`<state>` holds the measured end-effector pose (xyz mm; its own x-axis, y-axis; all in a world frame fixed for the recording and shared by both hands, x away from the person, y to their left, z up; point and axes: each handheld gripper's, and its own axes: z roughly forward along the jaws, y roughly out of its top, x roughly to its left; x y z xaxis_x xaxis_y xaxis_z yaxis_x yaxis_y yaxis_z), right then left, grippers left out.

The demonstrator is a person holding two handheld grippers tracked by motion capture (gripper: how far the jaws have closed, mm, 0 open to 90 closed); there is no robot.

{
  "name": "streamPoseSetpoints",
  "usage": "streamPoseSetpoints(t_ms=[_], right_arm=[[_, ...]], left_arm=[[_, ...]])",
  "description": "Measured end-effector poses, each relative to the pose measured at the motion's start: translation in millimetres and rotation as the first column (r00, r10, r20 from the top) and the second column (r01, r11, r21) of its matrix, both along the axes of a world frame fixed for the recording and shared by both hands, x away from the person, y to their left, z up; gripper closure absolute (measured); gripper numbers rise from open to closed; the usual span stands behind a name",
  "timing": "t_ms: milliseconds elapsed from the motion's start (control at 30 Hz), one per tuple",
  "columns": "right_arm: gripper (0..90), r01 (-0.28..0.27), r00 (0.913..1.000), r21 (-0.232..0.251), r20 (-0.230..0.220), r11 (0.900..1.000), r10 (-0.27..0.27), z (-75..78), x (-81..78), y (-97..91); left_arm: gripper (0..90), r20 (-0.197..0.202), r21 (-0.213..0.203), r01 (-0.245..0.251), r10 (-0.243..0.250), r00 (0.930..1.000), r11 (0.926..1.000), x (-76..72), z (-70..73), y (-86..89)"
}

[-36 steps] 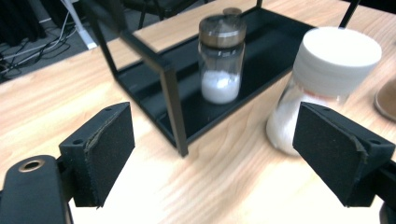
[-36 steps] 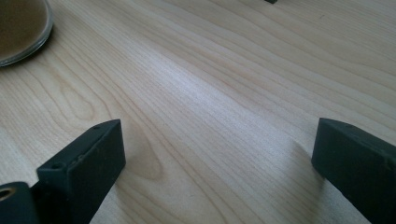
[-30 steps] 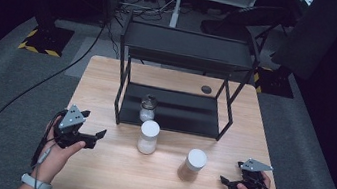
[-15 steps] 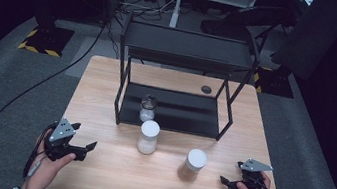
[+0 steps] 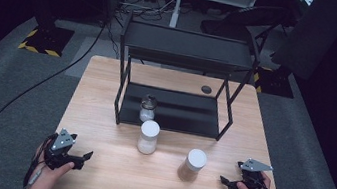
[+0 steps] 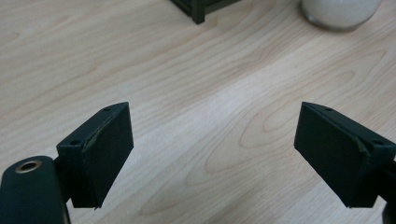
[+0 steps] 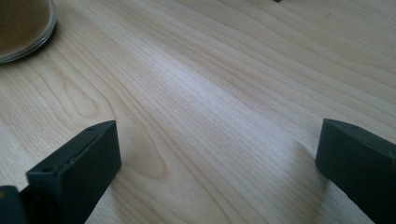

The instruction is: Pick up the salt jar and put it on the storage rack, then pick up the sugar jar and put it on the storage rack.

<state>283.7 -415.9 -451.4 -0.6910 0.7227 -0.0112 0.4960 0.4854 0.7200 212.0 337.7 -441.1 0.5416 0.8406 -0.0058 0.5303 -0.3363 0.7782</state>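
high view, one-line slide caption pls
Both open grippers, left gripper and right gripper, rest on the table flanking two white-lidded jars.

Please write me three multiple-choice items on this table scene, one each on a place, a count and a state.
1. Where does the small clear glass jar with the dark stopper stand?
A. on the lower shelf of the black metal rack
B. on the rack's top shelf
C. on the floor

2. How many white-lidded jars stand on the light wooden table in front of the rack?
A. one
B. two
C. four

3. How are the jaws of the left tool?
A. shut on a jar
B. shut on nothing
C. open, nothing between them

Answers:
1 A, the high view shows it at the shelf's front left.
2 B, the jar of white contents and the jar of brown contents.
3 C, the left gripper view shows bare wood between the jaws.
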Motion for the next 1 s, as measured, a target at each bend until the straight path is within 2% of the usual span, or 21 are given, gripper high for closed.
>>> streamPoseSetpoints(t_ms=[267, 367, 400, 1000], right_arm=[[0.2, 0.000, 1.0000, 0.000, 0.000, 1.0000, 0.000, 0.0, 0.2, 0.0], [0.2, -0.001, 1.0000, 0.000, 0.000, 1.0000, 0.001, 0.0, 0.3, -0.1], [0.2, -0.001, 1.0000, 0.000, 0.000, 1.0000, 0.001, 0.0, 0.4, -0.1], [1.5, -0.007, 1.0000, 0.004, -0.005, 1.0000, 0.007, 1.0, 0.3, -0.7]], left_arm=[[11.1, -0.054, 0.029, -0.009, 0.010, 0.9985, 0.9995, 4.2, -10.7, -1.2], [11.1, -0.078, 0.057, -0.010, 0.015, 0.9968, 0.9983, 5.5, -11.4, -4.4], [11.0, -0.091, 0.048, -0.015, 0.020, 0.9957, 0.9987, 5.8, -11.3, -3.8], [7.2, -0.091, 0.053, -0.021, 0.025, 0.9956, 0.9984, 6.6, -11.8, -5.5]])
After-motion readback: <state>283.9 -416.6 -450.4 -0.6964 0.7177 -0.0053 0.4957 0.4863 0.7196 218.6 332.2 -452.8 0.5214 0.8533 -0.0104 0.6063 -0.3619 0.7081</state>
